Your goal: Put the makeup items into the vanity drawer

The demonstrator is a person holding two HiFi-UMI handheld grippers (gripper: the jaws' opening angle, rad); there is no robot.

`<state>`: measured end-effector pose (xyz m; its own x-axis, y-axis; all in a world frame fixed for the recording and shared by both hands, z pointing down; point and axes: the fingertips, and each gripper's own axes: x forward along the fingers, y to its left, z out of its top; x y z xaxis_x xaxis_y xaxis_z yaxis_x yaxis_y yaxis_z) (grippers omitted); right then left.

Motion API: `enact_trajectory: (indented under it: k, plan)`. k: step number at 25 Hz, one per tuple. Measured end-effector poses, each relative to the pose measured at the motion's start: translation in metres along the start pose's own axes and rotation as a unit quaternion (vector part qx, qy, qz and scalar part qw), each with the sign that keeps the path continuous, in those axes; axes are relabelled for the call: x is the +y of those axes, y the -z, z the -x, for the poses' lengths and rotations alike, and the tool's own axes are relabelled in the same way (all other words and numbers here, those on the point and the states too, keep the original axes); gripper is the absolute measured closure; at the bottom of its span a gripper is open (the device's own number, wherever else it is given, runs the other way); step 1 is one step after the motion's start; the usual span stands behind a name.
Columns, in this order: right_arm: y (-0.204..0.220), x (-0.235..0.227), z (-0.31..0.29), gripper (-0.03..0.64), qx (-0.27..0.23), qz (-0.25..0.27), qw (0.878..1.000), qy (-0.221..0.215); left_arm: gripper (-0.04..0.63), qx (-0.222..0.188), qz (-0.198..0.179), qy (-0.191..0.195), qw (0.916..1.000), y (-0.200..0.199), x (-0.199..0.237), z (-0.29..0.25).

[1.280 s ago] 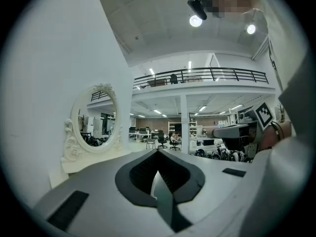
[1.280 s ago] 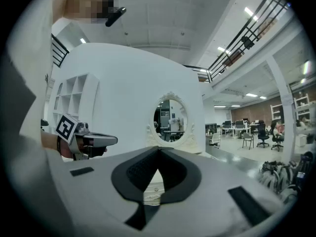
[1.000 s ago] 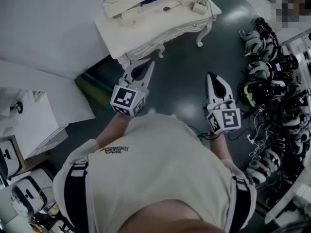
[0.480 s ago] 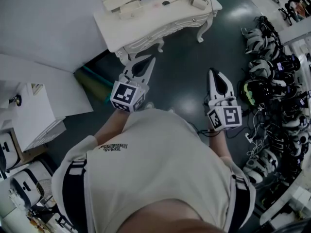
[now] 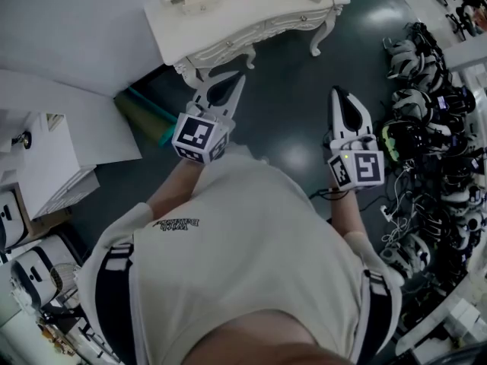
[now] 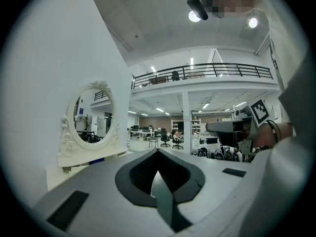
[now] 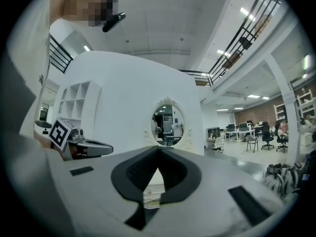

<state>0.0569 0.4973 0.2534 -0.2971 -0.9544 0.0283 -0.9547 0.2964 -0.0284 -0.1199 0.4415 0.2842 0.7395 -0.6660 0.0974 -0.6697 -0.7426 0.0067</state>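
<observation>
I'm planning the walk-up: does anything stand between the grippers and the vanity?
Nothing visible does. Bare dark floor separates the left gripper and right gripper from the vanity; the heap of gear and cables lies off to the right.

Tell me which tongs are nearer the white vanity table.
Left. The left tongs sit just short of the table, by its front edge; the right tongs hang farther back over the floor.

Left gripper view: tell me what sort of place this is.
Probably an open-plan office or lab: office chairs in the background, a railed mezzanine above, and a white vanity mirror staged beside a wall.
</observation>
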Motion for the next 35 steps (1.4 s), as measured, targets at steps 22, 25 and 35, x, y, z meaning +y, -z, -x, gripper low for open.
enact_trajectory:
  k: [22, 25, 35]
  plan:
    - [0.034, -0.074, -0.098, 0.614, 0.011, -0.001, 1.000, 0.008, 0.583, -0.010, -0.012, 0.012, 0.9998, 0.014, 0.059, -0.122]
    - [0.035, -0.085, -0.126, 0.614, 0.017, -0.008, 1.000, 0.011, 0.583, -0.006, -0.014, 0.020, 0.9997, 0.011, 0.079, -0.147]
    - [0.031, -0.121, -0.241, 0.614, 0.030, -0.020, 0.999, 0.019, 0.583, 0.008, -0.011, 0.033, 0.9993, -0.001, 0.167, -0.233]
